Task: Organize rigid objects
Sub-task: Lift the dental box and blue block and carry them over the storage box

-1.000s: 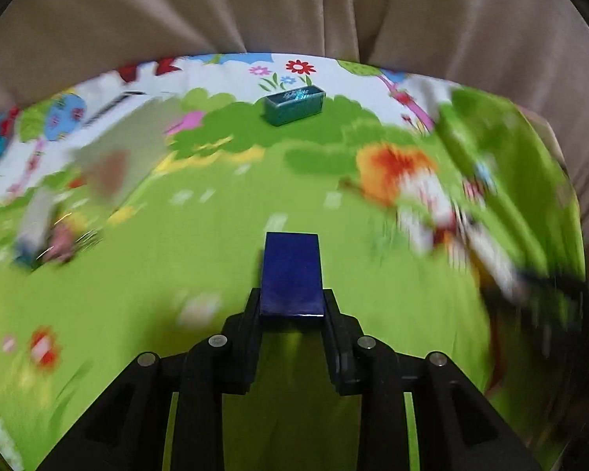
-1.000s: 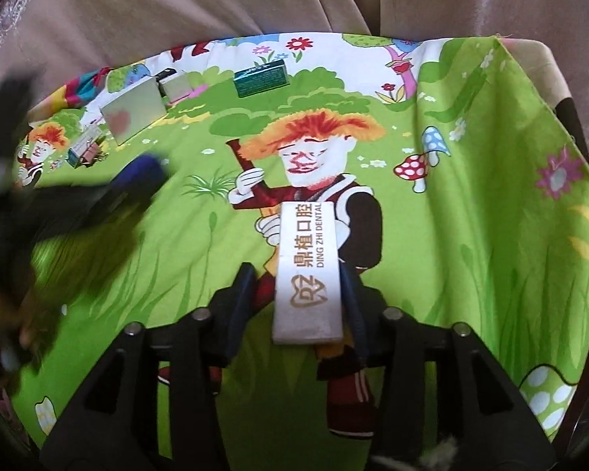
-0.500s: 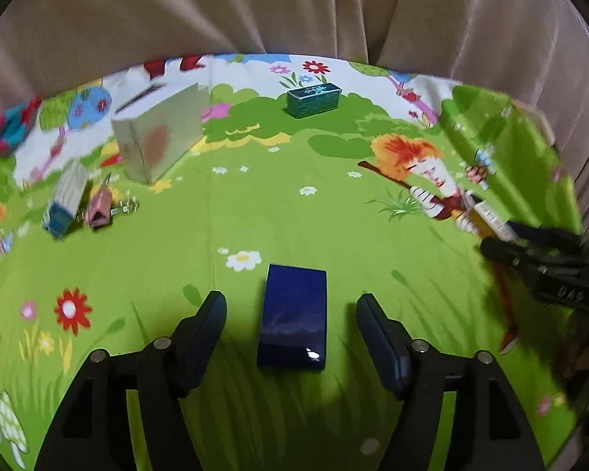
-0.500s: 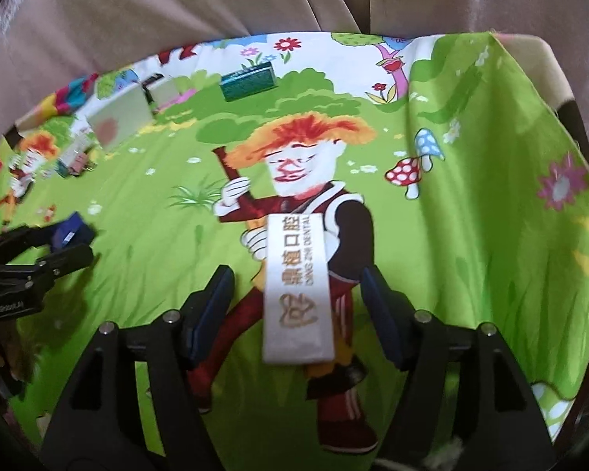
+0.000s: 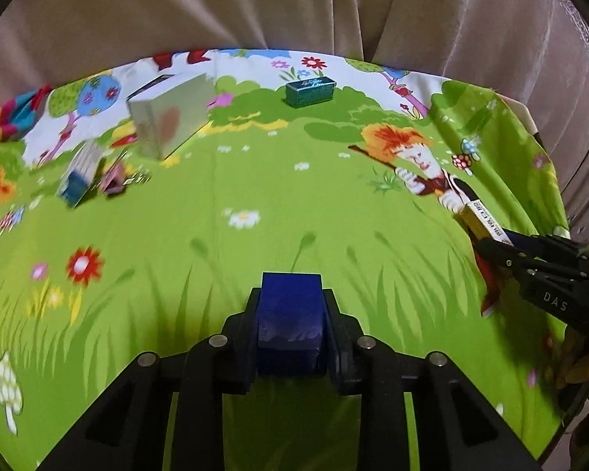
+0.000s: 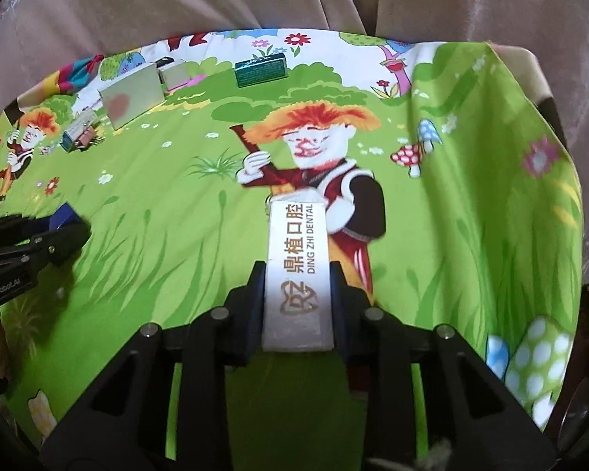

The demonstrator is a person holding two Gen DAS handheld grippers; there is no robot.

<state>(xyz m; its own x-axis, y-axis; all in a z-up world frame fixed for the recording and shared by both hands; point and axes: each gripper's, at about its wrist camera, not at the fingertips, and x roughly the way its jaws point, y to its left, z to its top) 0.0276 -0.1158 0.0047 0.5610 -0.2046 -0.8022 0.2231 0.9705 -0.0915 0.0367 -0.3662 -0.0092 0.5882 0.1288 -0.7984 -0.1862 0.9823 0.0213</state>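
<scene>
My left gripper [image 5: 289,324] is shut on a dark blue box [image 5: 289,316], held just over the green cartoon cloth [image 5: 216,267] near its front. My right gripper [image 6: 297,298] is shut on a long white box [image 6: 297,271] printed "DING ZHI DENTAL", over the cartoon figure. In the left wrist view the right gripper [image 5: 487,241] shows at the right edge with the white box [image 5: 481,218] sticking out. The right wrist view catches the left gripper [image 6: 70,231] at the left edge with a corner of the blue box [image 6: 64,216].
At the cloth's far side stand a teal tin [image 5: 310,92], a silver-grey box [image 5: 172,117], a small blue-and-white box [image 5: 80,174] and a pink item [image 5: 114,178]. A beige curtain [image 5: 294,8] hangs behind. The cloth drops off at the right edge [image 6: 546,125].
Half a second ago both grippers stood open with their boxes lying on the cloth between the fingers. Both have since shut on the boxes again. The left view has shifted slightly.
</scene>
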